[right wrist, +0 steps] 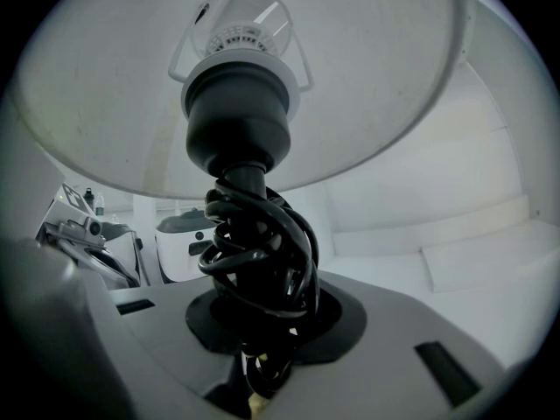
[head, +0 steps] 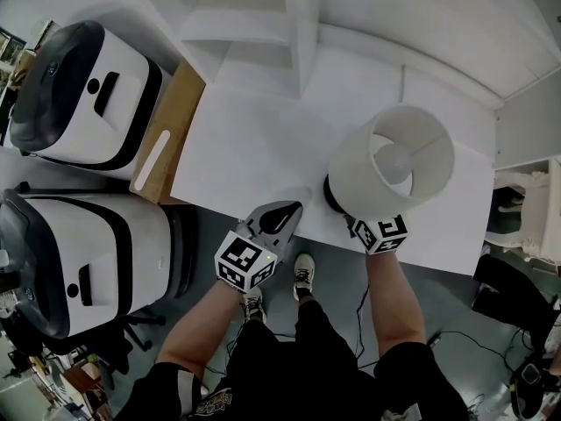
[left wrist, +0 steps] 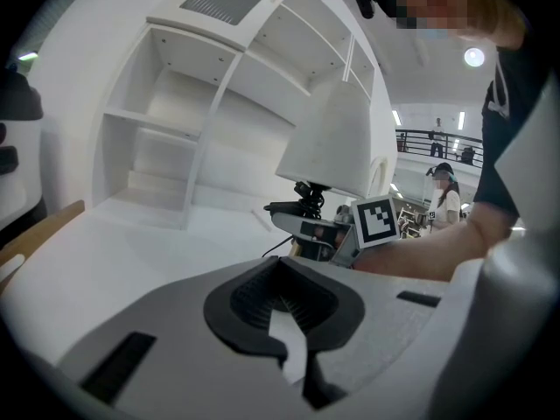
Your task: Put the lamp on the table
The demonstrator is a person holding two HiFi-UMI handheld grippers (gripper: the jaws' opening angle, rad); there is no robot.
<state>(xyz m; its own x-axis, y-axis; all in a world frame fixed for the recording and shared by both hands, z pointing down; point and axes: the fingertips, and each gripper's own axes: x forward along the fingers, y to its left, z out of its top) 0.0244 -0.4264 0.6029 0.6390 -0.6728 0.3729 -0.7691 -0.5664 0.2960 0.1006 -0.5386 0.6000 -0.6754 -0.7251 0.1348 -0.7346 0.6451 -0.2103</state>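
Between the jaws of the right gripper [right wrist: 262, 322], the lamp [head: 392, 160], clamped by its stem; left gripper [left wrist: 282, 291] alongside, jaws together, empty.

We see the lamp [head: 390, 160] with a matt, cloth-like white shade, its black cable [right wrist: 262, 252] smooth and glossy, the table [head: 254, 139] matt white, the board [head: 180, 103] bare wood, and the left gripper [left wrist: 280, 265] matt grey plastic.
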